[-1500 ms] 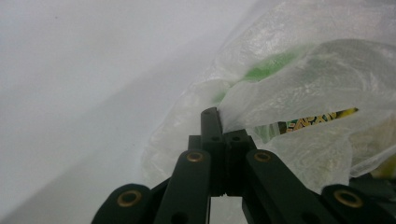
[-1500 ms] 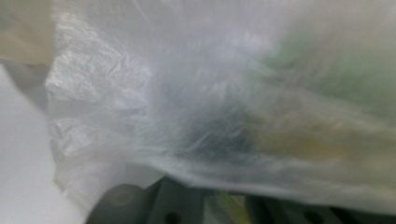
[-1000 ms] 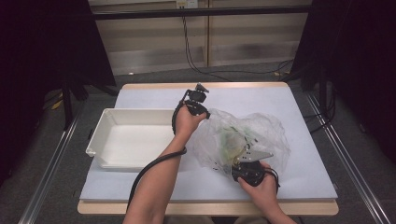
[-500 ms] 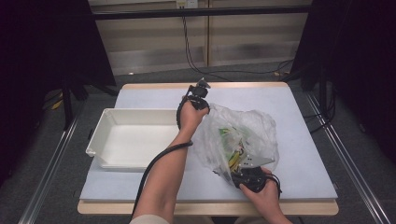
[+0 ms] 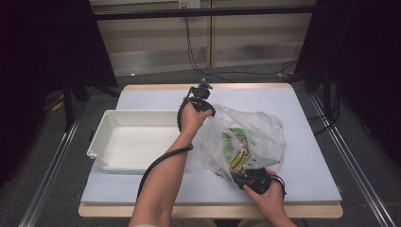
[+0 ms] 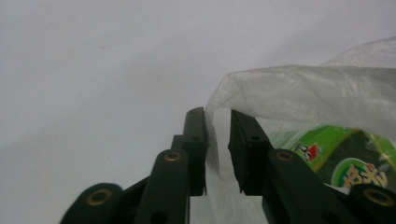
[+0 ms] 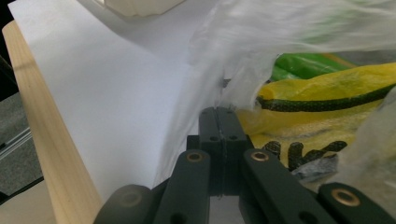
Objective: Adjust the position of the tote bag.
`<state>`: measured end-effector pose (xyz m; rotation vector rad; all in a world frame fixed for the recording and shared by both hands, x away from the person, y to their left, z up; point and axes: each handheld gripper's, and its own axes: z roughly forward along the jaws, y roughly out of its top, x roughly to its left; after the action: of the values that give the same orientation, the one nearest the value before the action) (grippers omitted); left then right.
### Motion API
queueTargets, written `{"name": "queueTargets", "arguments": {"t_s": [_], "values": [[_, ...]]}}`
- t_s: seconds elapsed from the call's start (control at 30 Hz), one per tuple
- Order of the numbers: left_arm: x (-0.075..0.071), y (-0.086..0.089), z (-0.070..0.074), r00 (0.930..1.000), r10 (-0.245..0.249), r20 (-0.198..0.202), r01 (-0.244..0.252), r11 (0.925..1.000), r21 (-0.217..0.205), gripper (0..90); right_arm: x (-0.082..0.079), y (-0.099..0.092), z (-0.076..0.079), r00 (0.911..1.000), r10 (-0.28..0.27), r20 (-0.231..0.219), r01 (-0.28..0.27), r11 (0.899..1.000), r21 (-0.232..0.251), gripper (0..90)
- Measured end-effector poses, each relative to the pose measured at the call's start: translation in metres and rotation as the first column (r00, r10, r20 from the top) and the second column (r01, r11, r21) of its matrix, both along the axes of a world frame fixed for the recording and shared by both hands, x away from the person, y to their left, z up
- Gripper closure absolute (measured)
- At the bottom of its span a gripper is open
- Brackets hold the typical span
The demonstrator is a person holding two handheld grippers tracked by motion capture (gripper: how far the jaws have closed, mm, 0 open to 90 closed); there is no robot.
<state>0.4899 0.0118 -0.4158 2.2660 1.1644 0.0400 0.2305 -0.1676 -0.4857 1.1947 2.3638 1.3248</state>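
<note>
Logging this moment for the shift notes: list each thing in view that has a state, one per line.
plastic bag: clear, crumpled, packets inside, held at two edges.
left gripper: jaws just opening, bag film between them, pads apart.
right gripper: shut on the bag's edge.
white tray: upright, empty.
green packet: inside the bag.
yellow packet: inside the bag.
</note>
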Motion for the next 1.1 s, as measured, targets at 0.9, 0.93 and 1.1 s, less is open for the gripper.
{"name": "queueTargets", "arguments": {"t_s": [0.9,0.93,1.1], "values": [[-0.051,0.015,0.032,0.9982,-0.057,-0.021,0.055,0.9956,-0.076,56.8,0.002,0.001,0.004,0.9995,-0.033,-0.001,0.033,0.999,0.011,90.0],[-0.051,0.017,0.033,0.9972,-0.071,-0.023,0.07,0.9951,-0.07,60.0,0.002,0.001,0.004,0.9995,-0.033,-0.002,0.033,0.999,0.011,90.0],[-0.057,0.02,0.039,0.9972,-0.071,-0.025,0.067,0.9909,-0.116,85.3,0.002,0.002,0.003,0.9996,-0.03,0.0,0.03,0.999,0.01,90.0]]}}
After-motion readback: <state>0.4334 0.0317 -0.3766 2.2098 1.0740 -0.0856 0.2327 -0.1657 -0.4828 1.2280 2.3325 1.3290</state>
